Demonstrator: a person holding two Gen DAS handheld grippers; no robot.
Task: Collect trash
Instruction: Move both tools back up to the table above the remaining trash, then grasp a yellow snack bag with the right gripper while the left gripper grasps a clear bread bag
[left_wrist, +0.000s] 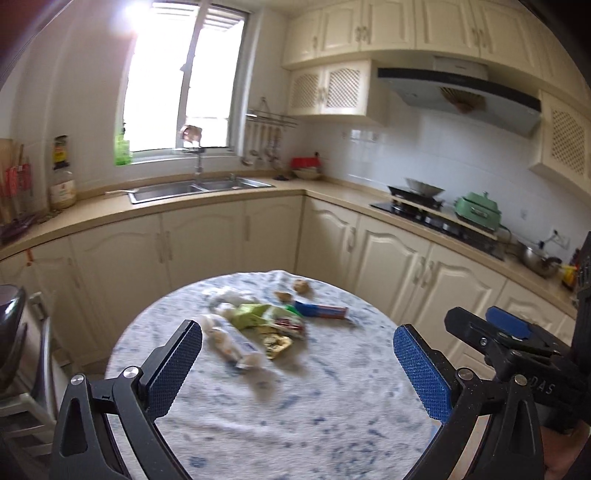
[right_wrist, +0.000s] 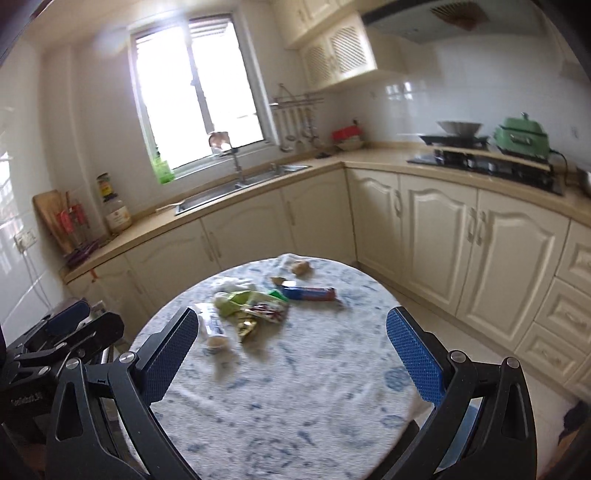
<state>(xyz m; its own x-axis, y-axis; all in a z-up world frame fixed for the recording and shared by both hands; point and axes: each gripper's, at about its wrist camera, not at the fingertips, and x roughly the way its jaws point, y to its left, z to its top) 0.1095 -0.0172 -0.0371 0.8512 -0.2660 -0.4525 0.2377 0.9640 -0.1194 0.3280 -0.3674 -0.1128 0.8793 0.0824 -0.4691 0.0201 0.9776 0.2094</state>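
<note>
A pile of trash lies on the far half of a round table with a white-and-blue cloth (left_wrist: 295, 398) (right_wrist: 295, 387). It holds a green wrapper (left_wrist: 255, 314) (right_wrist: 240, 299), a clear packet (left_wrist: 229, 341) (right_wrist: 214, 326), a blue-and-red bar wrapper (left_wrist: 321, 310) (right_wrist: 310, 293), a yellow wrapper (left_wrist: 277, 341) (right_wrist: 247, 326) and brown crumpled scraps (left_wrist: 301, 285) (right_wrist: 300, 267). My left gripper (left_wrist: 297, 347) hovers open over the near side, short of the pile. My right gripper (right_wrist: 291, 334) is open too, nothing between its fingers. Each view shows the other gripper at its edge.
Cream cabinets and a beige counter wrap around behind the table. The counter carries a steel sink (left_wrist: 199, 188) (right_wrist: 240, 188), a stove with a wok (left_wrist: 424, 188) (right_wrist: 460, 129), a green cooker (left_wrist: 478, 210) (right_wrist: 522, 136) and a jar (left_wrist: 62, 188) (right_wrist: 118, 214). A metal rack (left_wrist: 26, 369) stands left.
</note>
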